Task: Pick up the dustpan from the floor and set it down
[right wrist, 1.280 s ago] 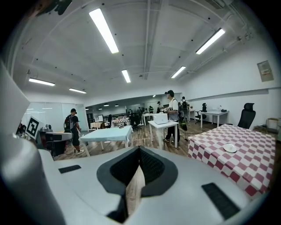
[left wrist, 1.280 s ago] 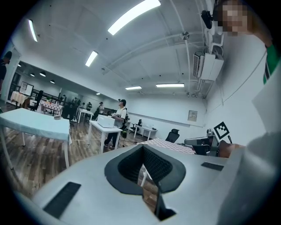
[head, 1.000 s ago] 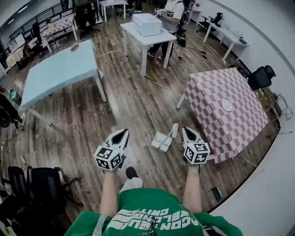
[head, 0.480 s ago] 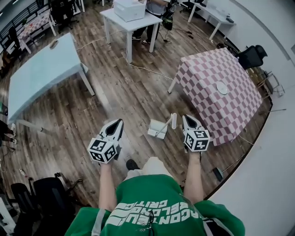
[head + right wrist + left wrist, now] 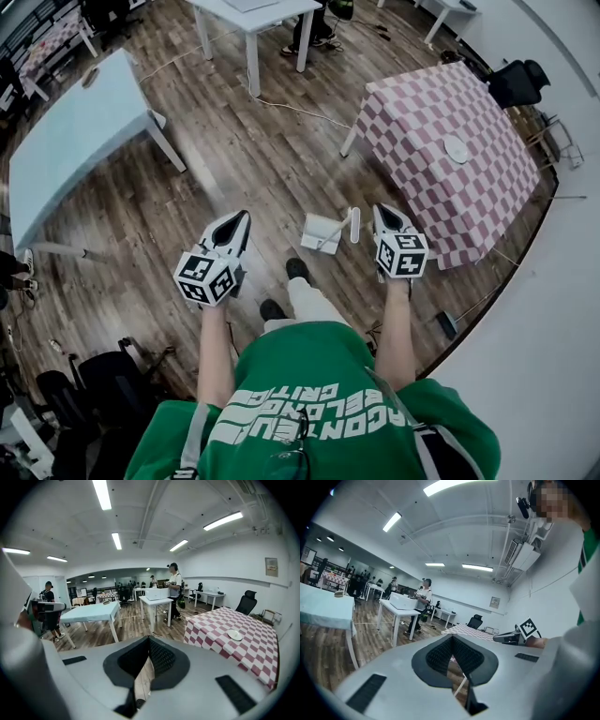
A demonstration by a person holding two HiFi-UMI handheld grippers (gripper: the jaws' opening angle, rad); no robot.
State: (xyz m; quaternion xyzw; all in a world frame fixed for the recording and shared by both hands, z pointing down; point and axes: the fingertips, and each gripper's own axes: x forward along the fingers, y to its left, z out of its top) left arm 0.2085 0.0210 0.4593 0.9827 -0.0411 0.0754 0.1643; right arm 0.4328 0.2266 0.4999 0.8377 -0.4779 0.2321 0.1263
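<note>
- Dustpan (image 5: 323, 232): white, lying flat on the wood floor (image 5: 253, 159), with its handle (image 5: 354, 225) standing up on the side towards the right gripper; nothing touched it
- Location of dustpan: in the head view it sat between the two grippers, just beside the right one and farther from the left, near the low corner of the checked table (image 5: 450, 141) and just ahead of the person's dark shoe (image 5: 296, 269)
- Progress, as judged: approach stage only; the dustpan was not yet gripped or lifted, so both the pick-up and the set-down remained to be done
- Right gripper (image 5: 382, 212): jaws fully closed, ribbed pads meeting at the tips, nothing between them; carried above the floor with its nose close to the handle but apart from it
- Left gripper (image 5: 243, 218): jaws likewise closed tip to tip and empty; held off the floor, well to the side of the dustpan
- Requirement, as judged: one claw would have to open before it could take the handle, the right being the nearer candidate
- Person: green shirt (image 5: 300, 394), both forearms extended forward, one gripper in each hand
- Surroundings: pale blue table (image 5: 75, 141) well apart to the left, white table (image 5: 253, 9) at the far side, a cable on the floor (image 5: 300, 108) beyond the dustpan
</note>
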